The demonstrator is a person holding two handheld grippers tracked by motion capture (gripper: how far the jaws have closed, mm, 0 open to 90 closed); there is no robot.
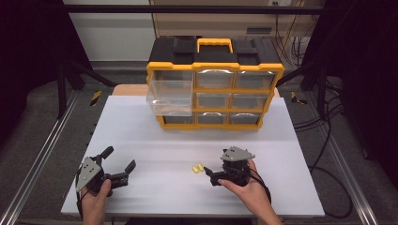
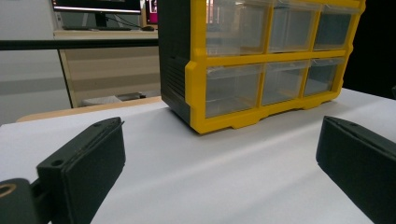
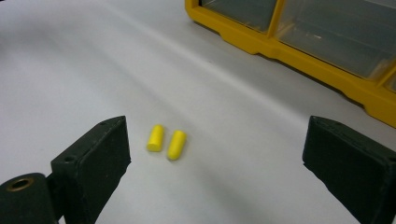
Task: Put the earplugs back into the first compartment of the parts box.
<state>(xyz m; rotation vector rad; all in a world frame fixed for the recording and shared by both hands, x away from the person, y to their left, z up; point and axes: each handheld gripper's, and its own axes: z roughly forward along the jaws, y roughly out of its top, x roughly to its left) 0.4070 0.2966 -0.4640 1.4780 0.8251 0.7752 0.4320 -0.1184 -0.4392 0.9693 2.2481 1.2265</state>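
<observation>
Your right hand-held gripper (image 1: pixel 212 177), jaws wide and empty, sits just right of the two yellow earplugs (image 3: pixel 166 140) near the table (image 1: pixel 155 136) front edge, their long axes pointing away; the left hand-held gripper (image 1: pixel 118 165), also open and empty, is farther.

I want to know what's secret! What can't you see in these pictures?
- Organizer drawers: high view, hazy plastic fronts hide any contents.
- Right gripper jaws: high view, its own body covers them.
- Yellow earplugs: high view, too small for detail.
- Organizer top: left gripper view, cut off by the upper edge.
</observation>
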